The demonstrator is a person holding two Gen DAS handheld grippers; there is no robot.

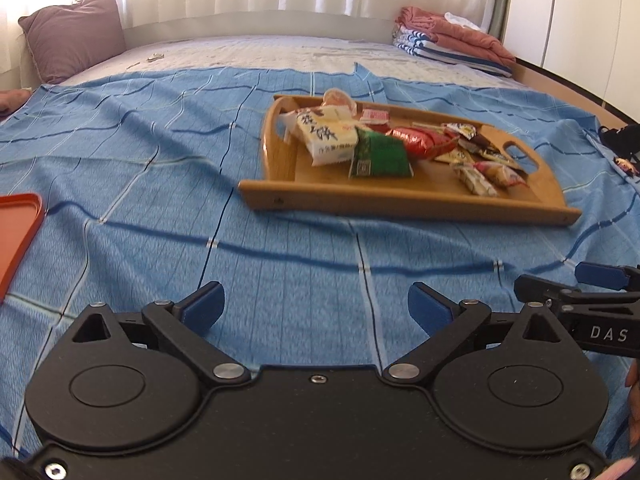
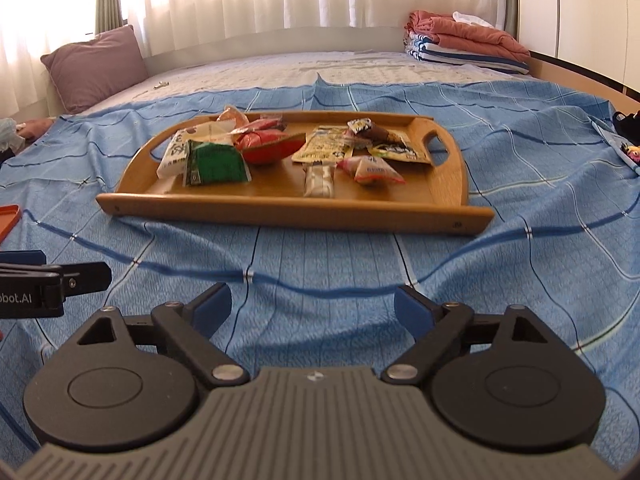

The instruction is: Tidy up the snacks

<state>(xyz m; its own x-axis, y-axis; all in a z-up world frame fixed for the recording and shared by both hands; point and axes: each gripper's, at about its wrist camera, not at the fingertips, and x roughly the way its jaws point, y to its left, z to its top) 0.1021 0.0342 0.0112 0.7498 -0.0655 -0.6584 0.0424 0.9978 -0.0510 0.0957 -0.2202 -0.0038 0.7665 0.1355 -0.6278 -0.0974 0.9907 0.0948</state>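
Observation:
A wooden tray (image 1: 408, 200) (image 2: 288, 210) with cut-out handles lies on the blue checked bedspread, holding several snack packets. Among them are a green packet (image 1: 380, 154) (image 2: 216, 164), a white packet with dark writing (image 1: 326, 134) (image 2: 174, 154), a red packet (image 1: 424, 140) (image 2: 266, 146) and a pink-and-white packet (image 2: 374, 172). My left gripper (image 1: 316, 306) hovers over the bedspread short of the tray, jaws wide open, nothing between them. My right gripper (image 2: 312, 306) is likewise open and empty, nearer than the tray's front rim. Each gripper's fingers show at the edge of the other's view.
An orange tray (image 1: 20, 228) (image 2: 8, 218) lies on the bedspread to the left. A mauve pillow (image 1: 74, 36) leans at the far left, folded blankets (image 1: 452, 38) are stacked at the far right. Dark small items (image 2: 628, 132) sit at the right edge.

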